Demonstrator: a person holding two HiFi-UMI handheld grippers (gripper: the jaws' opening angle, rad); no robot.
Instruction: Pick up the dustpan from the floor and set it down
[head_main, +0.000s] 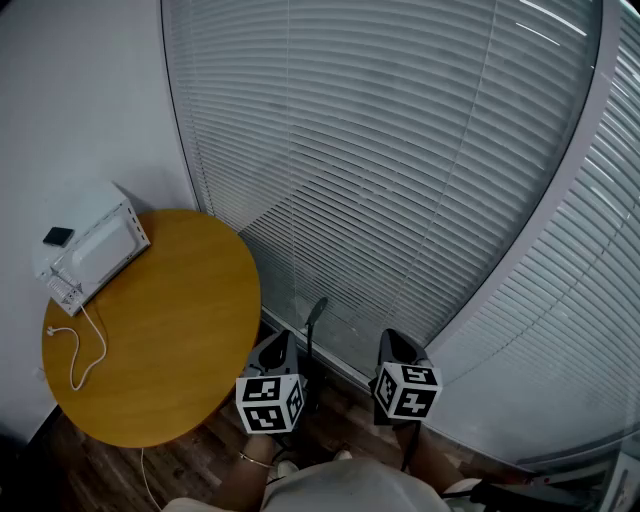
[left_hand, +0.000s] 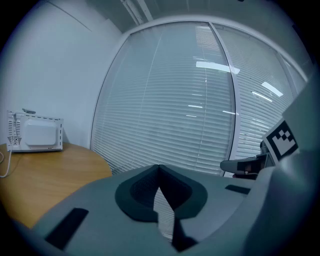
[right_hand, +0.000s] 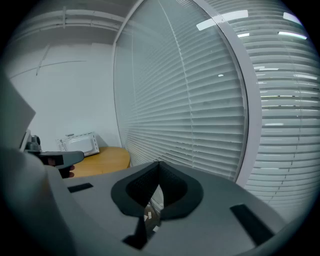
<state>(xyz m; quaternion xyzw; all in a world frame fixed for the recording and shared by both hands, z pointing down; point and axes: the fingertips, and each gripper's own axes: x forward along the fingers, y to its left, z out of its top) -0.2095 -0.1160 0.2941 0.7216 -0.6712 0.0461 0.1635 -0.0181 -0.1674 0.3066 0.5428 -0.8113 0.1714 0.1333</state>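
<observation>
A slim dark upright handle (head_main: 316, 318) stands on the floor by the window, between my two grippers; whether it belongs to the dustpan I cannot tell, and no pan body shows in any view. My left gripper (head_main: 286, 338) is shut and empty, its tips meeting (left_hand: 159, 167) in its own view. My right gripper (head_main: 390, 336) also has its tips together (right_hand: 159, 164) with nothing between them. Both point toward the blinds, side by side, the handle a little beyond them and apart from both.
A round wooden table (head_main: 170, 340) stands at the left with a white appliance (head_main: 95, 245) and a white cable (head_main: 85, 350) on it. Closed blinds (head_main: 400, 180) fill the window ahead. Small white scraps (right_hand: 149, 216) lie on the dark floor.
</observation>
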